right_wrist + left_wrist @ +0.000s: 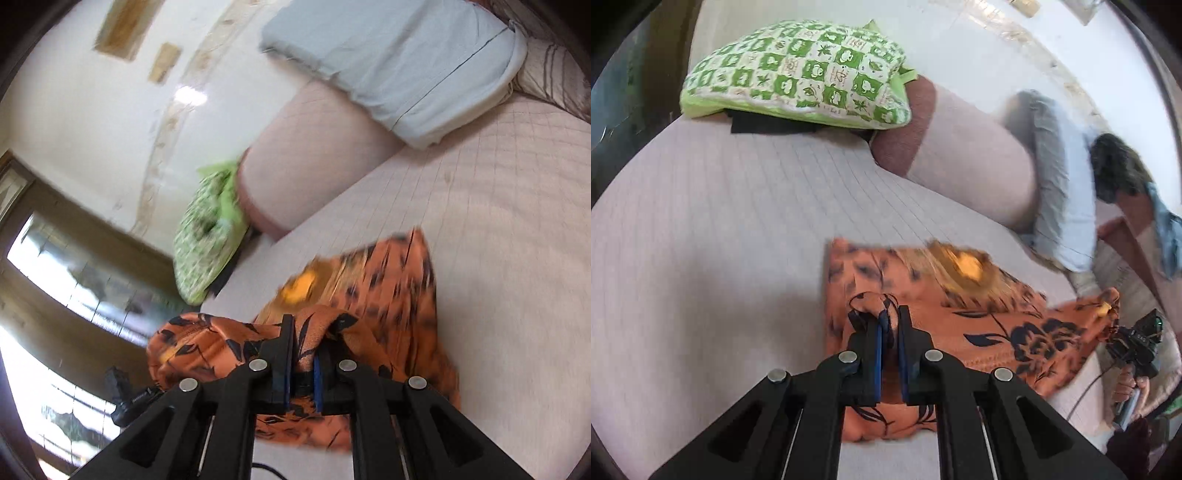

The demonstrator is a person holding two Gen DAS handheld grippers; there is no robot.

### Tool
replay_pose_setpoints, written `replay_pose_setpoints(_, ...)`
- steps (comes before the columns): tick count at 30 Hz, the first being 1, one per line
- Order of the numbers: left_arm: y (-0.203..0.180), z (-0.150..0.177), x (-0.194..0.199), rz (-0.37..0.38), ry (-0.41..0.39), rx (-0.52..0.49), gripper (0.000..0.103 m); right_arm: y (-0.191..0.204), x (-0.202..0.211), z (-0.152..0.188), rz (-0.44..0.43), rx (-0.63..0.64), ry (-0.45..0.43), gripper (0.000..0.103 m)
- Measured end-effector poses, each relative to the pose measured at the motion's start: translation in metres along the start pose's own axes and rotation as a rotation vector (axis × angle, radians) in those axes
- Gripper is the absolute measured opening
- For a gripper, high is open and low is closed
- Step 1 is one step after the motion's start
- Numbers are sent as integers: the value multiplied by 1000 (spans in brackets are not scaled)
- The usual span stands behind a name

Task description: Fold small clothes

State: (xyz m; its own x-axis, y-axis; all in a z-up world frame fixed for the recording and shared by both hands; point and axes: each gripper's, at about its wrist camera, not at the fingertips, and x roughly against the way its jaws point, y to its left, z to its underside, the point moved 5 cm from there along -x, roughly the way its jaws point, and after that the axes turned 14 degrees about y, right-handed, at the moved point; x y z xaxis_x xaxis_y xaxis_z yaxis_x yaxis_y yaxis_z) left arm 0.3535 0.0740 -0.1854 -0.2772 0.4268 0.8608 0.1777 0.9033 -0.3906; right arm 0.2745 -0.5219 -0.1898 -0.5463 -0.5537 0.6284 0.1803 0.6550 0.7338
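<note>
Both grippers, left [889, 325] and right [303, 345], clamp one orange floral garment [964, 325] above the bed [701, 221]; two pillows beyond.

Open bed: pale pink grid-lined bed sheet [701, 221] lies bare left of the orange black-flowered garment [997, 332].
Far side: green-and-white patterned cushion [798, 74] and pink bolster [975, 166] beyond the garment.
Right: pale blue pillow [1060, 184] beside the bolster.

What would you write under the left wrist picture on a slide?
Left gripper shut on an orange floral garment over a bed, green checked pillow behind.
</note>
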Motion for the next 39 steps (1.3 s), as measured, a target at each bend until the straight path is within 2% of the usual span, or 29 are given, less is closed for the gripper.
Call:
replay_pose_setpoints(3,7,-45,-41,-30,28,51,8,-28,-33,-44,32,-68,0,8)
replay_pose_setpoints(7,27,-70,-105,-114,112,113,11,-85,-97,-77,95,-224,74,12)
replay_pose_setpoints(9,41,-68,-120,-79,118,172,11,-113,-123,-76,104,-310,109,15)
replay_pose_setpoints(13,58,-63,-110,68,53,229,12,-120,-115,-71,-24,-298,12,18)
replay_pose_setpoints(14,60,-62,-102,108,30,243,13,-119,-108,-69,-36,-281,-16,22)
replay_pose_setpoints(15,62,-60,-93,133,-4,261,21,-115,-99,-65,-43,-263,-52,37)
replay_pose_setpoints(16,67,-59,-77,120,-69,278,41,-113,-92,-62,-42,-258,-81,54)
replay_pose_setpoints(17,69,-56,-63,101,-126,286,53,-111,-81,-59,-37,-262,-128,84)
replay_pose_setpoints(18,72,-51,-43,68,-198,296,67,-107,-69,-55,-34,-263,-181,85)
replay_pose_setpoints(20,68,-38,-21,14,-247,283,68,-95,-51,-49,-9,-237,-222,85)
replay_pose_setpoints(22,45,-17,-12,-18,-230,172,68,-66,-52,-39,30,-140,-156,82)
replay_pose_setpoints(24,21,9,-22,-34,-171,81,68,-36,-67,-27,126,-43,-69,75)
replay_pose_setpoints(25,12,22,-31,-25,-136,50,68,-15,-86,-17,176,29,-2,72)
replay_pose_setpoints(27,-7,51,-61,-35,-35,2,68,12,-118,1,213,107,96,57)
replay_pose_setpoints(30,-14,78,-100,-117,74,-23,68,50,-182,31,279,235,252,44)
replay_pose_setpoints(31,-13,81,-105,-133,80,-26,68,61,-211,40,330,289,309,43)
replay_pose_setpoints(33,-12,84,-107,-149,64,-44,68,72,-254,43,397,346,365,41)
replay_pose_setpoints(36,-15,74,-105,-143,87,-39,68,87,-290,12,492,422,307,41)
replay_pose_setpoints(37,-14,68,-104,-141,89,-29,68,86,-298,-6,495,378,292,41)
replay_pose_setpoints(39,-14,51,-104,-144,86,-13,68,82,-296,-36,413,249,232,41)
